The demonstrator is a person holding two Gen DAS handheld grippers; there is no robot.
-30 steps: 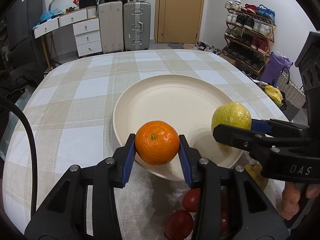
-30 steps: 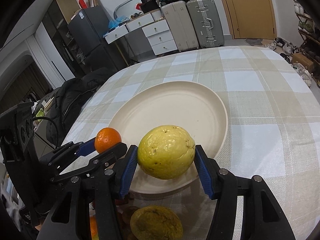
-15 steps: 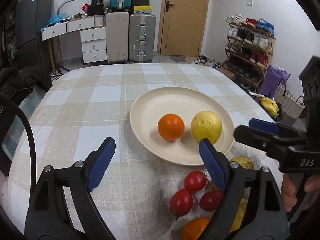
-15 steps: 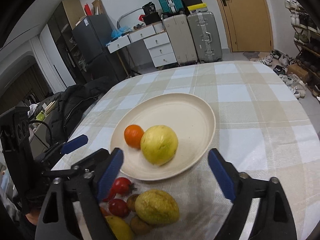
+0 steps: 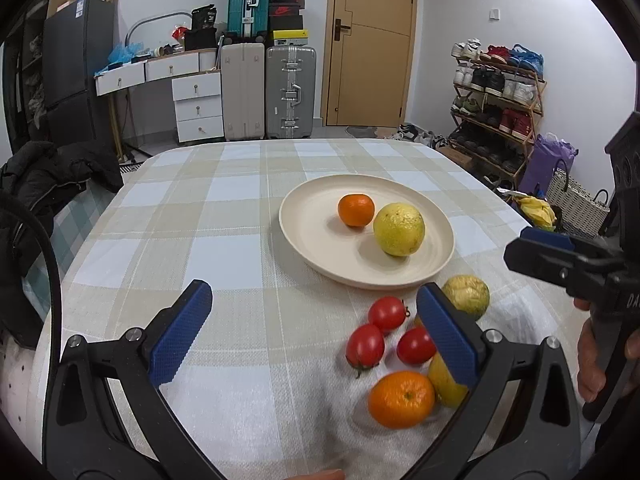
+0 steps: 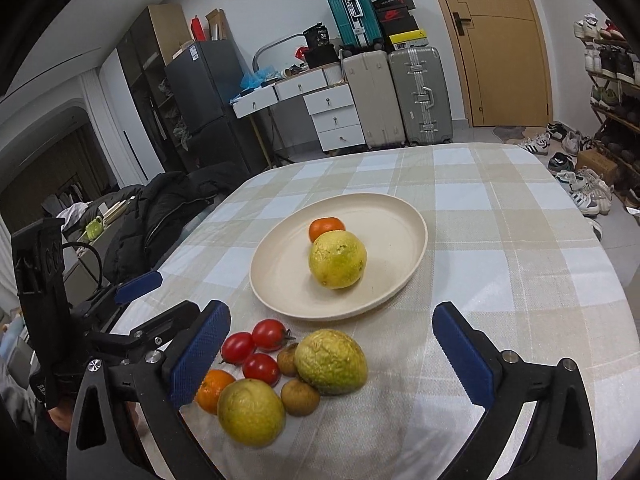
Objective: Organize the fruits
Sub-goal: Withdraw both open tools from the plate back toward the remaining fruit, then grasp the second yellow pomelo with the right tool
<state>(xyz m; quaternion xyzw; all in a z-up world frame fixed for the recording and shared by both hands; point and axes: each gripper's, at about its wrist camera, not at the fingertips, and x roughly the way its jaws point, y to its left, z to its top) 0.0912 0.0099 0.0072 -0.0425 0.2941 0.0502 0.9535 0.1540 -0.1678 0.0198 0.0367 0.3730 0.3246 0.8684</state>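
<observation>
Both tongs are wide apart with nothing in them. The left gripper [image 5: 316, 332] is still opening; the right gripper [image 6: 330, 354] is as wide as it goes.

Next pick looks like one from the heap. Go down straight over one fruit only, and squeeze softly.

Past the left tongs lie three red tomatoes [image 5: 386, 314] and an orange [image 5: 401, 399]. Between the right tongs sits a bumpy yellow-green fruit [image 6: 331, 361]. Farther ahead, the plate [image 6: 280, 276] holds a small orange [image 6: 326, 227] touching a big yellow fruit [image 6: 338, 259].
</observation>
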